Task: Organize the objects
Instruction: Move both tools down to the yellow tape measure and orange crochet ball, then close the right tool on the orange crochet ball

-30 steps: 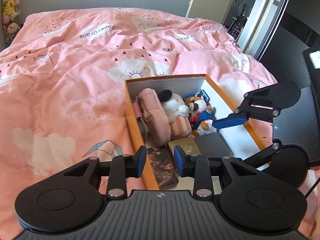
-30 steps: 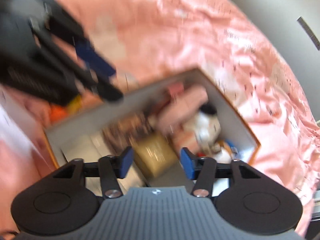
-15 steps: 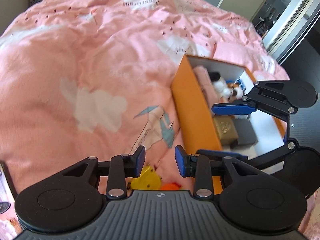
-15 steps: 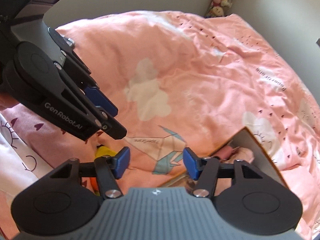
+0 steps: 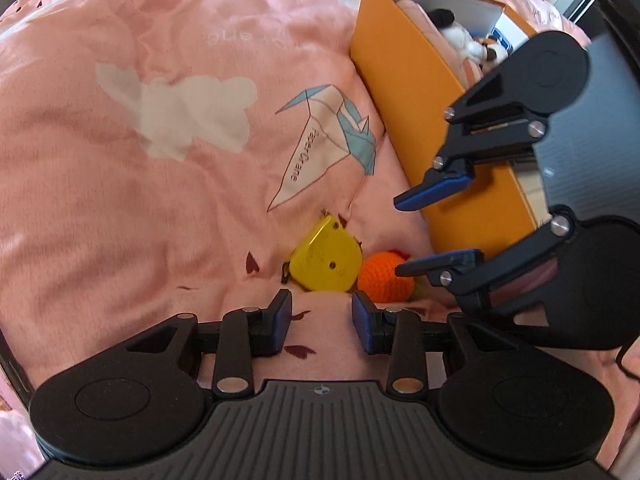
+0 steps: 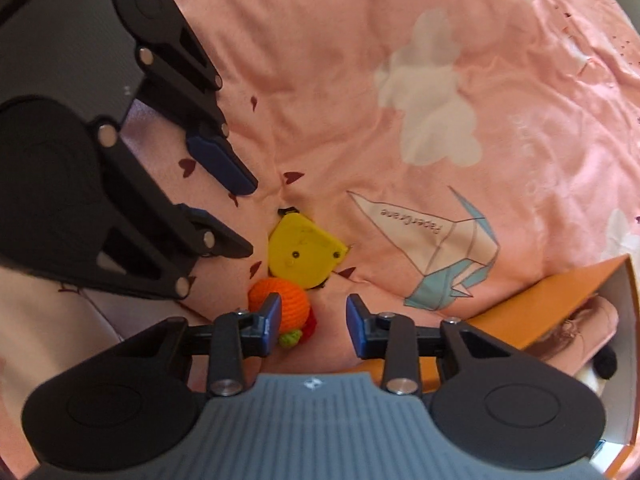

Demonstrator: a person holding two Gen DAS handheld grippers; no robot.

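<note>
A yellow tape measure [image 5: 323,259] and an orange crocheted toy [image 5: 384,282] lie side by side on the pink duvet, beside an orange box [image 5: 416,92]. My left gripper [image 5: 321,317] is open and empty just short of them. My right gripper [image 6: 312,322] is open and empty, its left finger next to the orange toy [image 6: 280,304], the tape measure [image 6: 304,254] just beyond. Each gripper shows in the other's view: the right [image 5: 436,232], the left [image 6: 240,216]. The box holds plush toys [image 5: 464,38] and a pink pouch.
The pink duvet [image 5: 160,140] with cloud and paper-crane prints covers the bed. The orange box's corner [image 6: 560,300] sits at the right of the right wrist view. A dark surface [image 5: 600,120] lies past the box.
Both grippers have swung away from the box interior and down toward the duvet. The yellow tape measure and orange toy are now close in front of both. Both stay open.
</note>
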